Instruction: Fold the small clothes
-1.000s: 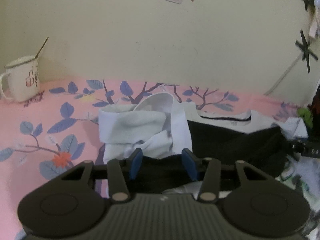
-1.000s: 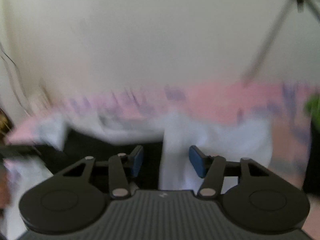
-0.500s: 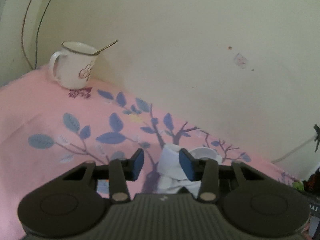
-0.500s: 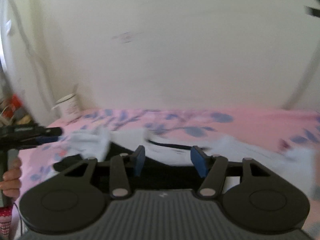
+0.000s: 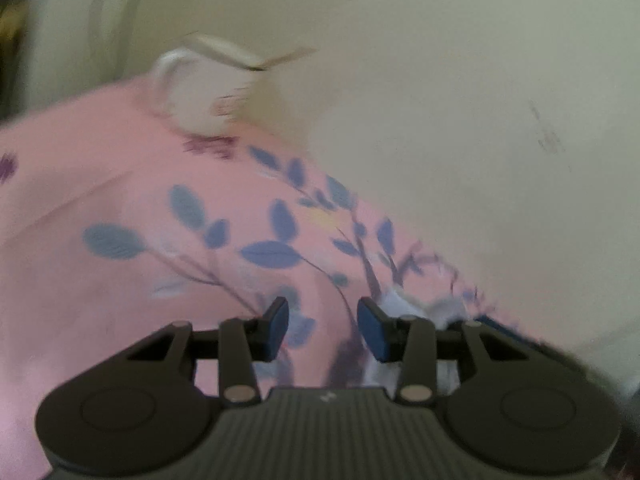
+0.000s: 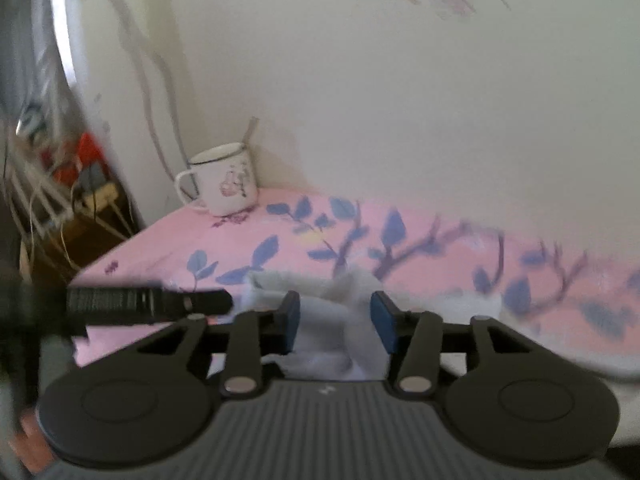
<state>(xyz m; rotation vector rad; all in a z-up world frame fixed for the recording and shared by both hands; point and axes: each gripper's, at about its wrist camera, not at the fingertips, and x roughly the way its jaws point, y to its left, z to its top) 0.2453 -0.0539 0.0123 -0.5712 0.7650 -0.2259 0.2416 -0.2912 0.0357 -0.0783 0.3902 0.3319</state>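
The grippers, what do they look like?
Both look alike. The left gripper and right gripper each have a dark grey ribbed body, two round discs, black linkage arms with silver pins, and blue pads on the fingertips. A small white mark sits on the ribbed top.

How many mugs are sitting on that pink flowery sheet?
1. A white mug with something thin sticking out stands at the sheet's far corner by the wall; the left view shows the same mug, blurred.

The right gripper (image 6: 335, 322), jaws parted and just closing, hangs over crumpled white cloth (image 6: 328, 344) on the pink floral sheet (image 6: 420, 264); a mug (image 6: 224, 180) stands far left; the left gripper (image 6: 148, 300) reaches in from the left
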